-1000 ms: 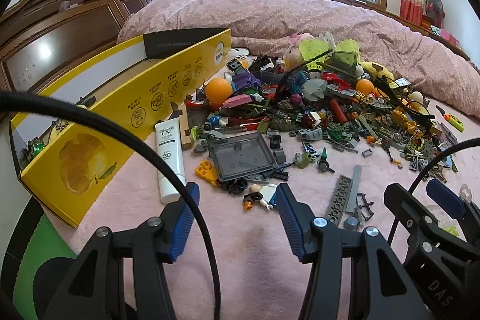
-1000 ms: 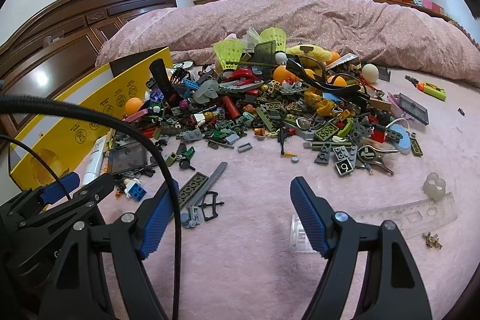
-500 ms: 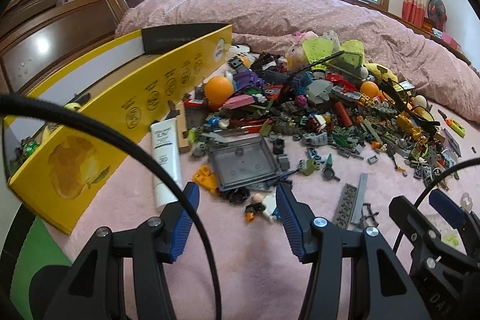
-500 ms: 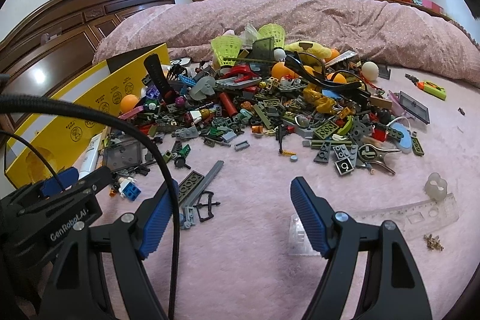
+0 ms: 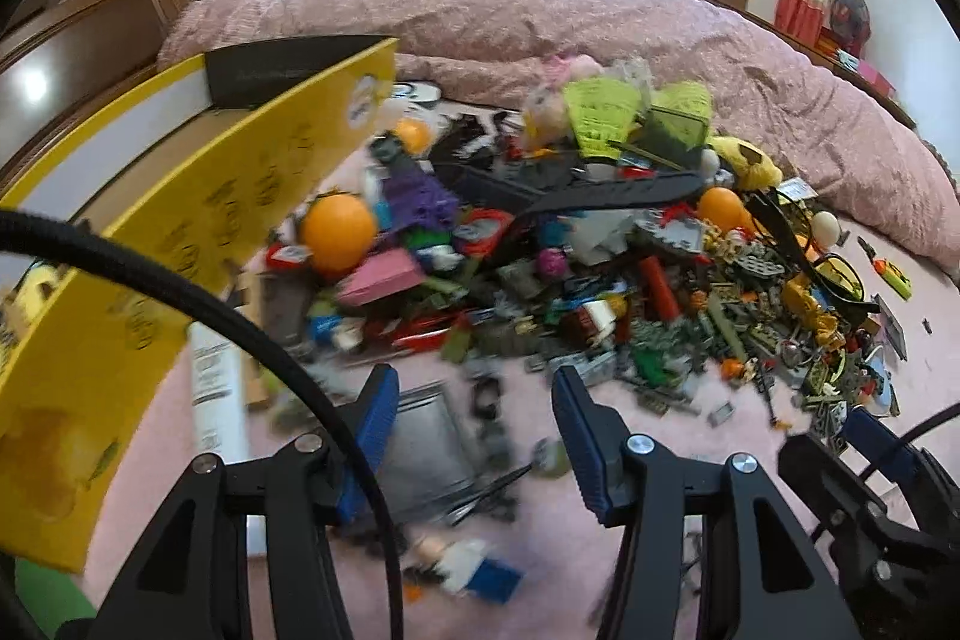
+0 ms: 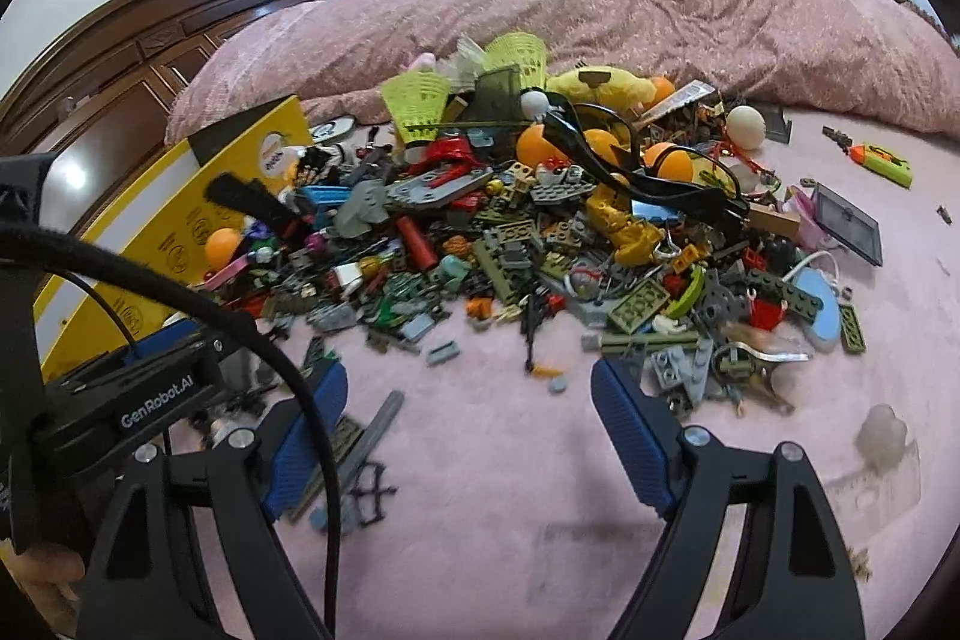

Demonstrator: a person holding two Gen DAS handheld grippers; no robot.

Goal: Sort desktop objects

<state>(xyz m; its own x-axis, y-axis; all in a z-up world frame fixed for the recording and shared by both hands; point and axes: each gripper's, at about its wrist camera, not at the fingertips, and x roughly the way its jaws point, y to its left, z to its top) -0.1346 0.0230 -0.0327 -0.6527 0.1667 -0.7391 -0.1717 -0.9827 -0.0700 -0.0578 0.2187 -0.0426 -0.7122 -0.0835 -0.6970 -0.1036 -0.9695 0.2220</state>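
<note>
My left gripper (image 5: 474, 436) has pushed forward and lower since half a second ago, its blue-padded jaws spread with nothing between them, now hanging over the grey translucent square plate (image 5: 420, 454), which sat ahead of the fingers before; the small toy figure with a blue base (image 5: 462, 571) now lies beneath the gripper. My right gripper (image 6: 468, 436) is also spread wide and empty, nearer the heap of mixed plastic building bricks (image 6: 540, 244) than earlier. Left of it, the white sunscreen tube (image 5: 216, 388) lies against the yellow cardboard box (image 5: 180, 232) on the pink bed cover (image 6: 480, 490).
</note>
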